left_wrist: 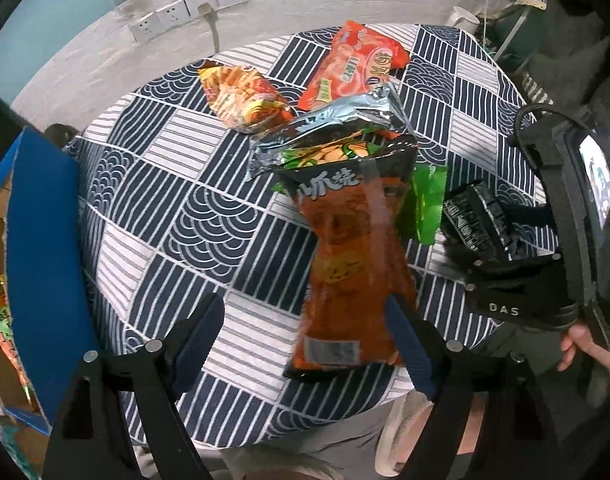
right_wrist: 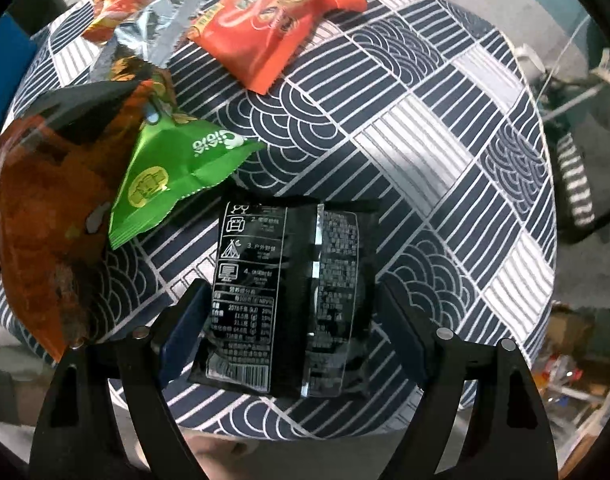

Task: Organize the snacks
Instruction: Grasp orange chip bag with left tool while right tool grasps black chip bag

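Now, table [left_wrist: 185, 200]: round, w/ navy-and-white patterned cloth; snacks lie on it.
Left claw [left_wrist: 305, 340]: released, jaws wide; brown-orange pack [left_wrist: 353, 272] lies partly btwn them, right pad just beside its edge, grip not evident.
Right claw [right_wrist: 293, 312]: released, spread to either side of black pack [right_wrist: 289, 300], pads not pressing.
Black pack: flat on table, label side up, near table's front edge.
Green pack [right_wrist: 173, 172]: just left of black pack, touching brown-orange pack.
Red pack [right_wrist: 277, 20]: far side of table.
Blue box [left_wrist: 45, 260]: beside table's left edge.
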Demonstrator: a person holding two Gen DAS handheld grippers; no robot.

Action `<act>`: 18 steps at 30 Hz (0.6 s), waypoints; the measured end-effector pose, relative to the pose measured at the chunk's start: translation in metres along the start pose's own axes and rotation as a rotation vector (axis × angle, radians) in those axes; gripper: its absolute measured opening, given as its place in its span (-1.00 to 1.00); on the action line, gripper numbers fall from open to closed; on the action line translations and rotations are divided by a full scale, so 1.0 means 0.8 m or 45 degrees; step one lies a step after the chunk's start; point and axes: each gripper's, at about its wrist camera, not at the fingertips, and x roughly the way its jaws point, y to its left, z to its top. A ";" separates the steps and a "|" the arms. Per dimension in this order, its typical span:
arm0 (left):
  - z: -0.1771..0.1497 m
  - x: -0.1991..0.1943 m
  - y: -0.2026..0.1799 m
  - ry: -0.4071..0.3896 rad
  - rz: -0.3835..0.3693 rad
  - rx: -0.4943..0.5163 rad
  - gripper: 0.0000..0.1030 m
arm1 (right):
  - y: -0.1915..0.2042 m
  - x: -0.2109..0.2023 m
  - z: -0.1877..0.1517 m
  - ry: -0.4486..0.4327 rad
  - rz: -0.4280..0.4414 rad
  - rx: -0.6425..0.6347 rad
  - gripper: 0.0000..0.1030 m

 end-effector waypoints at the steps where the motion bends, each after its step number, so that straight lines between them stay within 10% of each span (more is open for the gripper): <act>1: 0.002 0.001 -0.001 0.002 -0.009 -0.007 0.63 | -0.001 0.002 0.002 -0.001 0.003 0.000 0.60; 18: 0.024 0.059 -0.020 0.070 -0.062 -0.026 0.71 | -0.050 0.032 0.040 -0.017 0.077 -0.026 0.27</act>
